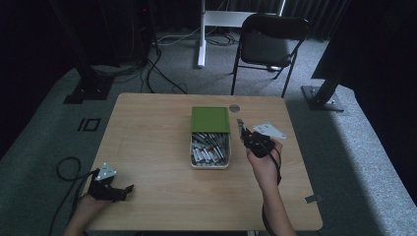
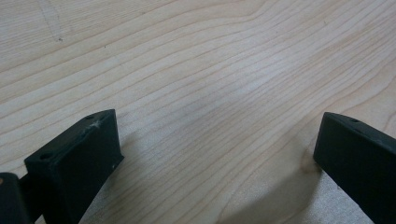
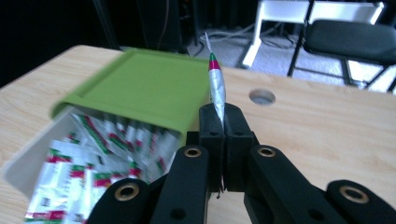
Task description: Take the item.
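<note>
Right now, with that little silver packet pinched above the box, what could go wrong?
1. The right gripper holds the packet by its bottom edge only; the thin foil might slip out.
2. The green lid covers the far part of the white box, so a returning hand could knock it.
3. The left gripper rests open on the table, far from the box, too distant to steady it.

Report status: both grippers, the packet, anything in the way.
Right gripper shut on packet, beside the box. Left gripper open, empty, low over the table. Lid half covers the box; nothing in the way.
</note>
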`<action>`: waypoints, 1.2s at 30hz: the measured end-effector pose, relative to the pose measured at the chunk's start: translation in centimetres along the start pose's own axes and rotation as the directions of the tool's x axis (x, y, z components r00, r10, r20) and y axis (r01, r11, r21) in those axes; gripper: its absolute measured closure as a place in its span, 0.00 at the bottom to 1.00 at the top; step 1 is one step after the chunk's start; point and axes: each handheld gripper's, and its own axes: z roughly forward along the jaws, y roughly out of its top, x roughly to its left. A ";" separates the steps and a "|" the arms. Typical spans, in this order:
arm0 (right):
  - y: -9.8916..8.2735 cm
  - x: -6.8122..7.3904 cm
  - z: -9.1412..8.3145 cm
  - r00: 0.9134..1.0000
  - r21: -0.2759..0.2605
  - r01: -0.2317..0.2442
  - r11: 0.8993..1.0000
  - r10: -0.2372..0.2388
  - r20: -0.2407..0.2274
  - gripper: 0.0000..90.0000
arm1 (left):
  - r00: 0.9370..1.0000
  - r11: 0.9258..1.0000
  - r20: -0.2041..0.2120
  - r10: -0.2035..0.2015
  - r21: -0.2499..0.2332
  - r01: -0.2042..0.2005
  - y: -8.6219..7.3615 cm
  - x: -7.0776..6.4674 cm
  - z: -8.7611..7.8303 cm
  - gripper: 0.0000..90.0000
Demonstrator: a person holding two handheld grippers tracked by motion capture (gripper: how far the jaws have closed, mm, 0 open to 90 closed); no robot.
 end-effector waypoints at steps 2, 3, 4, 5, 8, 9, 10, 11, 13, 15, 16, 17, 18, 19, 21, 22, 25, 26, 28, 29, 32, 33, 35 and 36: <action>-0.8 -0.5 0.4 1.000 0.010 -0.026 1.000 0.026 0.002 0.99 | 1.000 1.000 0.000 0.000 0.000 0.000 0.0 0.0 0.0 0.02; -1.2 -0.7 0.7 0.999 0.019 -0.032 0.999 0.032 0.006 0.99 | 1.000 1.000 0.000 0.000 0.001 0.000 0.0 0.0 0.0 0.02; -1.7 -0.8 1.0 0.999 0.029 -0.033 0.999 0.033 0.013 0.99 | 1.000 1.000 0.000 0.000 0.001 0.000 0.0 0.0 0.0 0.02; -2.2 -0.8 1.2 0.999 0.035 -0.039 0.999 0.039 0.015 0.99 | 1.000 1.000 -0.001 0.000 0.001 0.000 0.0 0.0 0.0 0.02; -3.3 -1.0 1.9 0.998 0.053 -0.059 0.997 0.059 0.014 0.99 | 1.000 1.000 -0.001 0.000 0.001 0.000 0.0 0.0 0.0 0.02; -3.6 -1.0 2.1 0.998 0.058 -0.063 0.996 0.063 0.016 0.99 | 1.000 1.000 -0.001 0.000 0.001 0.000 0.0 0.0 0.0 0.02; -3.8 -1.0 2.3 0.997 0.065 -0.071 0.995 0.070 0.014 0.99 | 1.000 1.000 -0.001 0.000 0.001 0.000 0.0 0.0 0.0 0.02; -4.1 -1.0 2.4 0.997 0.065 -0.078 0.995 0.078 0.014 0.99 | 1.000 1.000 -0.001 0.000 0.001 0.000 0.0 0.0 0.0 0.02; -4.5 -0.9 2.9 0.996 0.075 -0.089 0.993 0.089 0.012 0.99 | 1.000 1.000 -0.001 0.003 0.003 -0.003 0.0 0.0 0.0 0.02; -4.9 -0.7 3.3 0.995 0.080 -0.096 0.992 0.096 0.008 0.99 | 1.000 1.000 -0.001 0.002 0.002 -0.002 0.0 0.0 0.0 0.02; -5.0 -0.6 3.5 0.995 0.083 -0.098 0.992 0.097 0.005 0.99 | 1.000 1.000 -0.001 0.002 0.002 -0.002 0.0 0.0 0.0 0.02; -5.2 -0.5 3.7 0.995 0.086 -0.103 0.991 0.103 0.004 0.99 | 1.000 1.000 -0.001 0.002 0.002 -0.002 0.0 0.0 0.0 0.02; -5.4 -0.4 4.1 0.994 0.093 -0.107 0.990 0.107 -0.001 0.99 | 1.000 1.000 -0.001 0.002 0.002 -0.002 0.0 0.0 0.0 0.02; -5.6 -0.3 4.3 0.994 0.095 -0.112 0.989 0.113 -0.004 0.99 | 1.000 1.000 -0.001 0.002 0.002 -0.002 0.0 0.0 0.0 0.02; -6.0 -0.1 4.8 0.993 0.105 -0.116 0.988 0.117 -0.003 0.99 | 1.000 1.000 -0.001 0.002 0.002 -0.002 0.0 0.0 0.0 0.02; -6.1 -0.1 5.0 0.992 0.108 -0.122 0.987 0.124 -0.004 0.99 | 1.000 1.000 -0.001 0.002 0.002 -0.002 0.0 0.0 0.0 0.02; -6.5 0.0 5.7 0.989 0.116 -0.144 0.983 0.147 -0.010 0.99 | 1.000 1.000 -0.001 0.002 0.002 -0.002 0.0 0.0 0.0 0.02; -6.7 0.0 5.9 0.988 0.120 -0.153 0.981 0.156 -0.013 0.99 | 1.000 1.000 -0.001 0.002 0.002 -0.002 0.0 0.0 0.0 0.02; -7.0 0.0 6.3 0.986 0.132 -0.161 0.978 0.165 -0.017 0.99 | 1.000 1.000 -0.001 0.002 0.002 -0.002 0.0 0.0 0.0 0.02; -7.1 0.0 6.4 0.985 0.135 -0.165 0.977 0.169 -0.018 0.99 | 1.000 1.000 -0.001 0.002 0.002 -0.002 0.0 0.0 0.0 0.02; -7.5 -0.4 6.8 0.984 0.148 -0.171 0.974 0.176 -0.016 0.99 | 1.000 1.000 -0.003 0.004 0.003 -0.004 0.0 0.0 0.0 0.02; -7.6 -0.6 6.8 0.985 0.152 -0.169 0.974 0.172 -0.010 0.99 | 1.000 1.000 -0.003 0.005 0.003 -0.005 0.0 -0.1 0.0 0.02; -7.8 -0.9 6.9 0.983 0.154 -0.179 0.972 0.183 -0.012 0.99 | 1.000 1.000 -0.004 0.004 0.003 -0.004 0.0 -0.1 0.0 0.02; -7.9 -1.1 6.9 0.983 0.155 -0.181 0.971 0.184 -0.010 0.99 | 1.000 1.000 -0.004 0.005 0.003 -0.005 0.0 0.0 0.0 0.02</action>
